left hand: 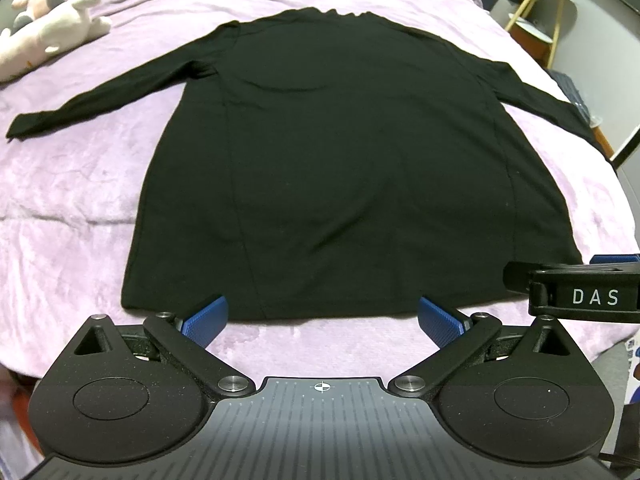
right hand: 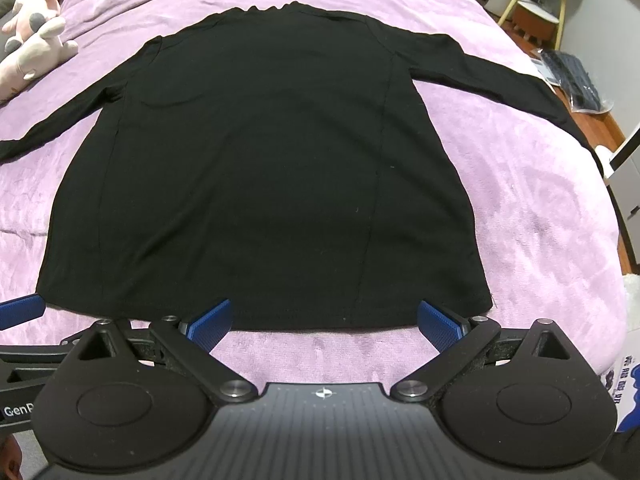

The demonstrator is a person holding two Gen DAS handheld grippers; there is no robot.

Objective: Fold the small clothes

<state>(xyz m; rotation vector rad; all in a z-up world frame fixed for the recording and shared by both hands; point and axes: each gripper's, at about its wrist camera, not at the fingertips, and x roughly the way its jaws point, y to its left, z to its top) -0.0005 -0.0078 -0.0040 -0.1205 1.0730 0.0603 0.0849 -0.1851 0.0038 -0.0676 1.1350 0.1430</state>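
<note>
A black long-sleeved top (left hand: 340, 152) (right hand: 256, 168) lies flat on the pink bedspread, hem toward me, both sleeves spread sideways. My left gripper (left hand: 322, 318) hovers open just short of the hem, blue pads wide apart with nothing between them. My right gripper (right hand: 324, 322) is open too, at the hem's right part, its pads empty. In the left wrist view the right gripper's body shows at the right edge beside the hem's right corner. A blue fingertip (right hand: 20, 310) of the left gripper shows at the left edge of the right wrist view.
The pink bedspread (left hand: 80, 200) (right hand: 540, 200) covers the whole bed. Plush toys (left hand: 52, 28) (right hand: 32, 44) lie at the far left. A yellow-legged side table (left hand: 548, 12) and dark items on the floor (right hand: 576, 80) stand beyond the bed's right edge.
</note>
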